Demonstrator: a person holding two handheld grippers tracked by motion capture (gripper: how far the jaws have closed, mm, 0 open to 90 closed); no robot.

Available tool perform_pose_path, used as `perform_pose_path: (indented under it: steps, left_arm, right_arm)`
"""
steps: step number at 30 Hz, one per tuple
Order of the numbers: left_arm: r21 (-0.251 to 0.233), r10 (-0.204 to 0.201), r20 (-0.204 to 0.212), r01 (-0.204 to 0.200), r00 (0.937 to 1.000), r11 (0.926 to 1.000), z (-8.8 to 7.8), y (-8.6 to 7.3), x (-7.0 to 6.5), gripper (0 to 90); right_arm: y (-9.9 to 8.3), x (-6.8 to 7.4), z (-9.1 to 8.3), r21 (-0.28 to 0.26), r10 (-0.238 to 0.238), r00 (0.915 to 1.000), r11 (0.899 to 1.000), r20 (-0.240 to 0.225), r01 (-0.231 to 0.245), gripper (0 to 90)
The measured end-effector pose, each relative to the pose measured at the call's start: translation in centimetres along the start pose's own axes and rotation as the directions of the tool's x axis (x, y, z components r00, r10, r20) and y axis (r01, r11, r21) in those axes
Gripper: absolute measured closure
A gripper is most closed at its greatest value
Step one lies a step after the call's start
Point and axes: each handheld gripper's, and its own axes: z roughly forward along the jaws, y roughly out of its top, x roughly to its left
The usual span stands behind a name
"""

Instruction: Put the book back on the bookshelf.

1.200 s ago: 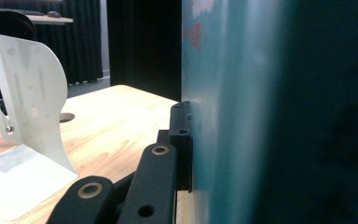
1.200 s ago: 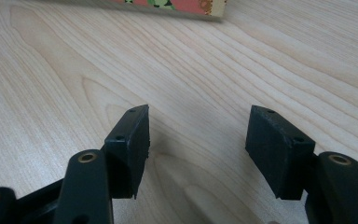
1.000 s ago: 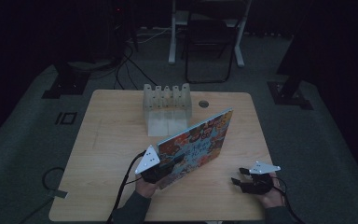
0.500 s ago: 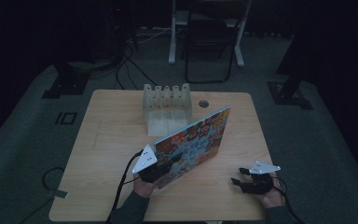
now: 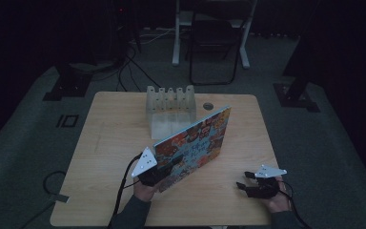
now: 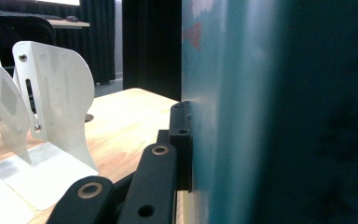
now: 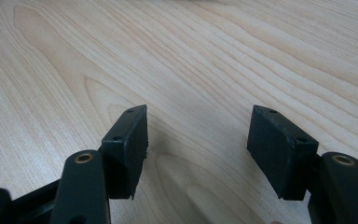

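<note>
Book [image 5: 195,143]: colourful cover, writing too small to read.
Left gripper [image 5: 164,168]: pinching the book's 7 o'clock corner.
Right gripper [image 7: 198,149]: jaws spread.

Book [image 6: 279,112] blurred, cropped; hides one jaw.

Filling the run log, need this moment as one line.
left gripper: shut on picture book, held tilted above table | right gripper: open, empty, low over table | slotted rack: behind book
</note>
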Motion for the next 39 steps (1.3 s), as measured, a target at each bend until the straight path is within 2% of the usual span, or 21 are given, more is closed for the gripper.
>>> perform_pose_path:
  steps: [17,39]
  left_arm:
    - [-0.007,0.006,-0.025,-0.006,0.9997,1.0,-0.8,0.3,0.2,81.3]
    - [-0.029,-0.02,-0.075,0.018,0.997,0.9994,-2.2,0.6,1.0,81.2]
  right_arm:
    - [0.0,0.0,0.0,0.001,-0.001,1.0,1.0,-0.002,0.001,36.7]
    - [0.0,0.0,0.0,0.001,-0.001,1.0,1.0,-0.009,0.001,36.4]
